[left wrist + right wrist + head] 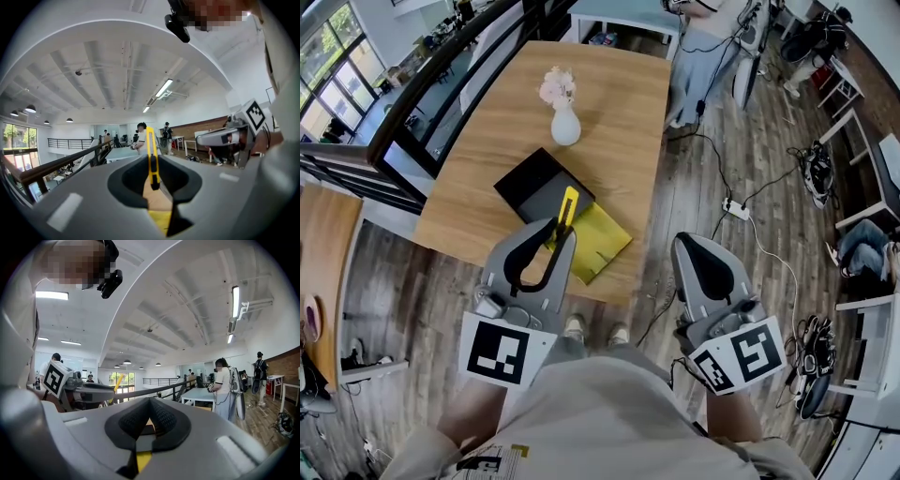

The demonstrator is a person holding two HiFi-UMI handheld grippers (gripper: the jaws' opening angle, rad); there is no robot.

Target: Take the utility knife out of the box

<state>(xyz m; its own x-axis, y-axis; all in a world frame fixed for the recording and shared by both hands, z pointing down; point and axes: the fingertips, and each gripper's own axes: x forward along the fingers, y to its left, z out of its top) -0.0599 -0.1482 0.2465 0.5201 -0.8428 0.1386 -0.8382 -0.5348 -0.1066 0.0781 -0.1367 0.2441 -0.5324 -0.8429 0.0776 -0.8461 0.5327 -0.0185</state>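
Utility knife (568,208), slim yellow, clamped in left gripper (561,232).

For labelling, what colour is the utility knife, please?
Yellow utility knife; clearest in the left gripper view.

Your left gripper (555,234) covers the lower end of the utility knife (568,206) in the head view, and it hides the near corner of the yellow sheet (605,242). The inside of the black box (532,183) is too dark to read. The bottom edge cuts off your forearms (473,412). In the left gripper view, the distant people (140,133) are too small to make out.
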